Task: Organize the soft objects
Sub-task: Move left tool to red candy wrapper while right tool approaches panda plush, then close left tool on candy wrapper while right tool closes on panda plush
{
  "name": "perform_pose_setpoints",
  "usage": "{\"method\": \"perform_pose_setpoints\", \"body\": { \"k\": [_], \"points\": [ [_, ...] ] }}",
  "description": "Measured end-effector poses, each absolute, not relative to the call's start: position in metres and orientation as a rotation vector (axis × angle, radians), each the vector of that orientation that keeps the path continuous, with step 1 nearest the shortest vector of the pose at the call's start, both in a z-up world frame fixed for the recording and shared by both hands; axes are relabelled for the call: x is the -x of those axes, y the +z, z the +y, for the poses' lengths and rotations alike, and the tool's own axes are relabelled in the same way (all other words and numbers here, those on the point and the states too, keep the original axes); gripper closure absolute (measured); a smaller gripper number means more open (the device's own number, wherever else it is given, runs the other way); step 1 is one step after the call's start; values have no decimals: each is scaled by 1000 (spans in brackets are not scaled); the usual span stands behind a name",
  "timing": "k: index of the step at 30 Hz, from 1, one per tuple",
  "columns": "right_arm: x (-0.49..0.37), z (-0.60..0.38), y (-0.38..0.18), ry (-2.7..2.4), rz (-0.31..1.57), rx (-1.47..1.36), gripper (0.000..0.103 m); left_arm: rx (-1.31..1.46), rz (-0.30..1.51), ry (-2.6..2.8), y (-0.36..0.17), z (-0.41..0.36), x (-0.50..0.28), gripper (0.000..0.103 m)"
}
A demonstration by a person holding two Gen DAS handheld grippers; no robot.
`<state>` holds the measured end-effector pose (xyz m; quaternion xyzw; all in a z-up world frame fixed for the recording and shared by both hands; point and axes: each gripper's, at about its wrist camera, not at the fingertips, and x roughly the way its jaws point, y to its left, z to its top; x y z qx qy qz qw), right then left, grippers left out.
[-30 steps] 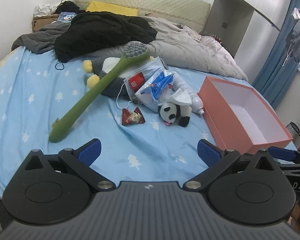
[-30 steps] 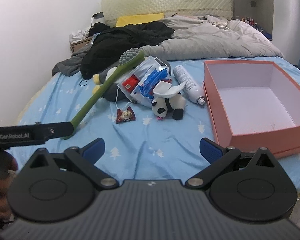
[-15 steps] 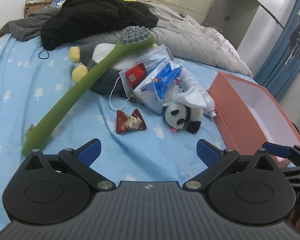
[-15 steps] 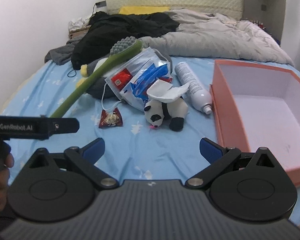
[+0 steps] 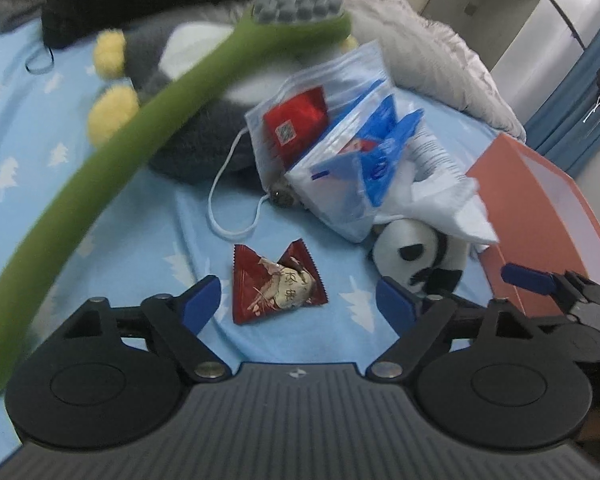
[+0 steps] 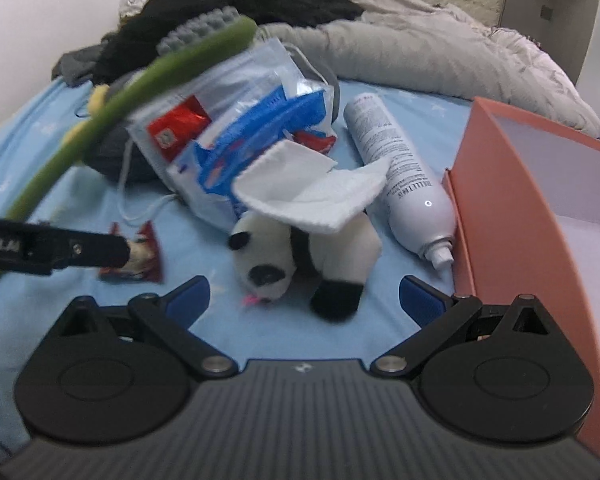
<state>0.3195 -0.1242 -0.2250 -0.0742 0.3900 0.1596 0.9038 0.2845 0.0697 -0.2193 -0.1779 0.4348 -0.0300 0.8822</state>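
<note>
My left claw (image 5: 298, 306) hangs over the blue sheet (image 5: 148, 256), its jaws closing with one red snack packet (image 5: 278, 286) between them, untouched; its print is too blurred to read. My right claw (image 6: 304, 300) is spread wide before one toy panda (image 6: 300, 252), not touching it. A white cloth (image 6: 312, 190) covers the panda's back. Behind lie one white spray bottle (image 6: 404, 178) with small, blurred lettering, one plastic bag (image 6: 236, 120) and one blurred green brush (image 5: 140, 128). The orange box (image 6: 512, 184) is cut off at right.
</note>
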Motion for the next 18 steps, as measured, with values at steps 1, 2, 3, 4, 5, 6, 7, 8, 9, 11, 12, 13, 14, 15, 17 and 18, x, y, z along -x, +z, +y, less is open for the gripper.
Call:
{"method": "perform_pose_setpoints", "body": {
  "k": [1,2,3,4,5,6,7,8,9,11,12,13,14,15,17,18],
  "points": [
    [-327,-123,-229,332,819,156,0,372,916,-62,-224,71,-290,18],
    [-333,-122,-232,337,827,155,0,375,923,-62,-227,72,-293,20],
    [-338,-120,-235,340,827,153,0,385,931,-66,-230,73,-296,23],
    [-342,-120,-237,338,827,150,0,398,940,-74,-233,75,-300,23],
    [-346,-120,-238,336,834,146,0,406,945,-76,-235,75,-302,25],
    [-350,-119,-241,339,849,136,0,410,949,-73,-237,75,-304,27],
    [-354,-119,-243,339,860,123,0,412,953,-71,-239,76,-306,29],
    [-357,-118,-245,334,867,110,0,414,959,-73,-241,76,-306,31],
    [-361,-118,-247,333,873,103,0,414,966,-72,-244,75,-307,36],
    [-366,-116,-251,343,880,88,0,414,971,-72,-248,76,-306,41],
    [-367,-115,-253,348,878,87,0,409,969,-75,-250,76,-306,45],
    [-367,-113,-255,353,874,88,0,401,962,-74,-252,76,-305,47],
    [-367,-111,-257,362,867,89,0,396,954,-75,-253,76,-304,49],
    [-367,-110,-258,370,857,89,0,399,945,-74,-253,76,-303,53],
    [-366,-110,-259,377,829,77,1,403,927,-65,-254,77,-299,55],
    [-366,-112,-258,379,816,67,1,404,917,-63,-254,76,-297,56]
  ]
}}
